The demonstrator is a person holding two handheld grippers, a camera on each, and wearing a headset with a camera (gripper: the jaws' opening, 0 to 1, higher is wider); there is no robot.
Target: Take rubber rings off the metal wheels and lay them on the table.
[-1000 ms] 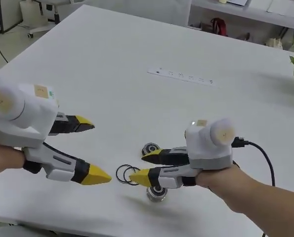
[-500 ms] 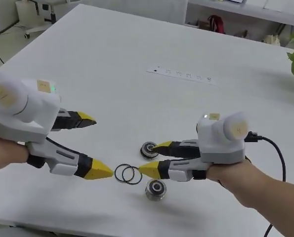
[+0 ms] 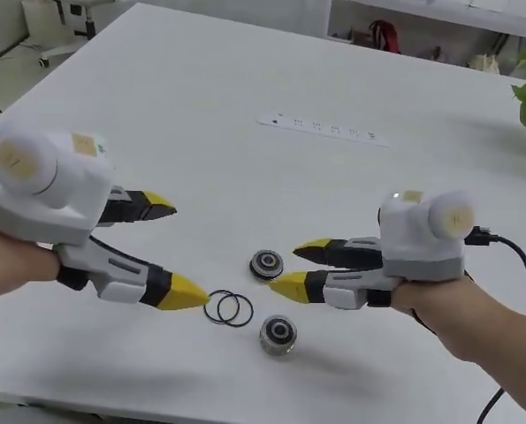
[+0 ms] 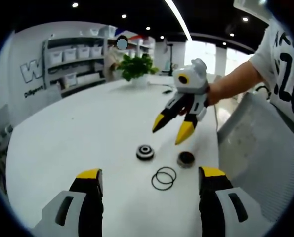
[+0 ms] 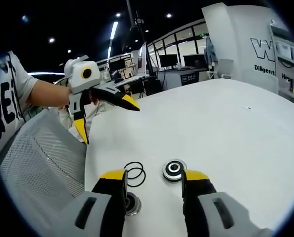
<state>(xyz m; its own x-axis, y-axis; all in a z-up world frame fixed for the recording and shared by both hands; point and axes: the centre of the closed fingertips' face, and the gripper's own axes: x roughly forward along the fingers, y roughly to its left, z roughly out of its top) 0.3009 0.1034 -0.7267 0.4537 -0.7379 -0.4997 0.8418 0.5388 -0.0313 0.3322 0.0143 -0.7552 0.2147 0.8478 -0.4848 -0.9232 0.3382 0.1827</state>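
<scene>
Left gripper (image 3: 187, 254) and right gripper (image 3: 287, 266): both open, empty. Two rubber rings (image 3: 229, 308) lie overlapping near the table's (image 3: 201, 106) front edge, just beside the metal wheels (image 3: 267, 264). Recommended: pin one wheel firmly, then hook any ring on it with one jaw tip.

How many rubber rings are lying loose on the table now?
2. Both lie on the table, overlapping: one ring by the left gripper's lower tip, the other ring just right of it, between the two metal wheels. Any rings left on the wheels cannot be made out.
</scene>
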